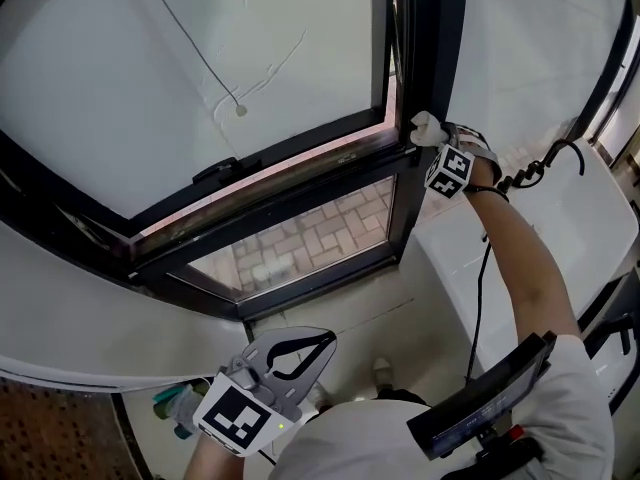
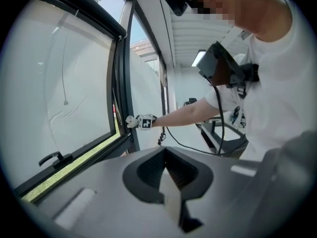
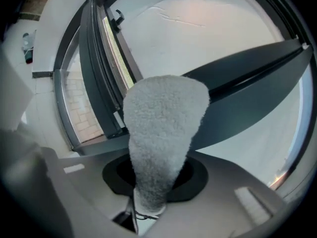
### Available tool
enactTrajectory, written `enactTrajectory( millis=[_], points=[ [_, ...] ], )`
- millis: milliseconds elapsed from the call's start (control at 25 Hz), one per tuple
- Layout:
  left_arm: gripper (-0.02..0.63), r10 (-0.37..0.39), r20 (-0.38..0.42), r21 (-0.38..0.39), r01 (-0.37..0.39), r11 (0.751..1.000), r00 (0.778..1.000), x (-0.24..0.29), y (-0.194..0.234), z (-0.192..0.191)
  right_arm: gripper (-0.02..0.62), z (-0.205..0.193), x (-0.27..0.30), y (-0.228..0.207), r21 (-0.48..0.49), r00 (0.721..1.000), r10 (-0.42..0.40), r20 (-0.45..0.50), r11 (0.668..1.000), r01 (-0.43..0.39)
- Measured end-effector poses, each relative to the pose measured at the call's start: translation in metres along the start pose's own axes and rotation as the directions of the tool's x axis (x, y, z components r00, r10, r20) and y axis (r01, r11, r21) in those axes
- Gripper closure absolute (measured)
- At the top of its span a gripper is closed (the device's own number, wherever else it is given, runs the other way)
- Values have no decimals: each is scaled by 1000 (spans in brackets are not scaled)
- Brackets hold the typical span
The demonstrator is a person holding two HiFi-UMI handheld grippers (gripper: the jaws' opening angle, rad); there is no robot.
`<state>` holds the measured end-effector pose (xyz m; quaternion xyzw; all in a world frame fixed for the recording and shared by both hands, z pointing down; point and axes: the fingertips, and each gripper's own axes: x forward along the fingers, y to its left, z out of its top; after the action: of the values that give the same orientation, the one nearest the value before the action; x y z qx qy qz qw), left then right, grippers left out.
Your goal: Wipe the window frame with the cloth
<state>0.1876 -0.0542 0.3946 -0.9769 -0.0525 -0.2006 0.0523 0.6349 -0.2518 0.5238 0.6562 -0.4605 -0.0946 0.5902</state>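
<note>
"Cloth (image 3: 161, 133) first: where is it?"

"Pinched in the right gripper (image 1: 440, 143). It's a fleecy white wad standing up from between the jaws."

"And the left gripper (image 1: 300, 356)?"

"Low, close to the person's body. Its jaws are pressed together with nothing between them."

"Where does the cloth meet the window frame (image 1: 300, 173)?"

"At the corner where the black horizontal rail joins the upright post (image 1: 425, 68). It looks to be touching the metal there, though the gripper's own view is too close to be sure."

"Further along the rail?"

"A black window handle (image 1: 215, 171), well apart from the cloth, towards the left."

"And beyond?"

"Above the rail is a white, opaque pane (image 1: 120, 78), with a thin cord (image 1: 190, 38) ending in a bead hanging across it. Through the lower pane, brick paving (image 1: 320, 230) shows outside."
</note>
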Motion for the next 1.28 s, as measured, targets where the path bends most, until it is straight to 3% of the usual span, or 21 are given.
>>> enactTrajectory(
  millis=[120,200,400,520,560,800,1120,1280],
  points=[
    [584,12,-11,-7,-12,1000,1000,0,0,-3,495,-10,14,25,138,999,45,-12,989,-43],
    [584,25,-16,-11,-25,1000,1000,-2,2,-4,495,-11,16,33,270,998,64,7,961,-63],
    [584,58,-11,-9,-58,998,998,-11,9,-3,495,-6,16,50,589,993,100,66,799,-119],
    [584,62,-9,0,-62,998,998,-18,9,-1,495,-3,20,63,726,989,111,94,673,-144],
    [584,62,-9,2,-62,998,998,-21,9,-1,495,-2,22,71,749,988,117,100,645,-152],
    [584,65,23,16,-66,998,998,-42,11,3,495,42,19,101,808,981,128,145,556,-192],
    [584,100,53,-1,-100,995,994,-90,21,-11,495,109,-1,136,850,980,116,161,488,-197],
    [584,118,75,3,-119,993,990,-116,27,-18,495,149,-14,160,849,977,124,173,485,-212]
  ],
)
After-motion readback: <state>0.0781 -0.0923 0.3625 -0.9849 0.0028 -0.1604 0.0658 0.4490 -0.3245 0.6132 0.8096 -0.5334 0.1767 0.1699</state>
